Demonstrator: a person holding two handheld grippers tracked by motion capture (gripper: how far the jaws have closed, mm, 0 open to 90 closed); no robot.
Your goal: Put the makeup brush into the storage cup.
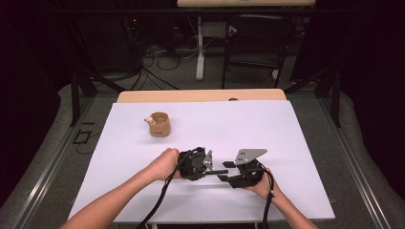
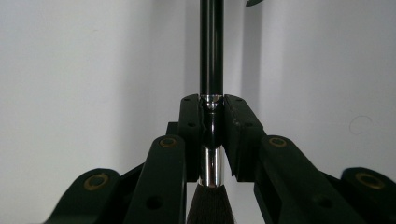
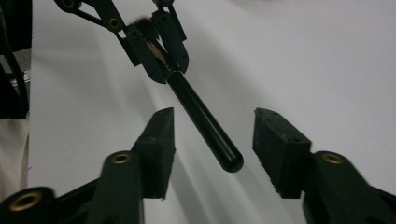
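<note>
A black-handled brush [image 2: 211,46] with a silver ferrule and dark bristles is clamped in my left gripper [image 2: 212,105], whose pads are shut just above the ferrule. In the high view the left gripper [image 1: 208,168] lies low over the white sheet, and the brush handle [image 1: 218,171] points right toward my right gripper [image 1: 226,171]. In the right gripper view the rounded handle end [image 3: 219,149] hangs between the jaws of my right gripper [image 3: 214,116]. Those jaws stand apart on either side of the handle without touching it. The left gripper [image 3: 169,71] shows farther off.
A white sheet [image 1: 267,129] covers the wooden table. A small wooden cup [image 1: 159,124] with a pale object at its rim stands at the back left. Cables trail from both grippers toward the near edge. A chair and table legs stand beyond the table.
</note>
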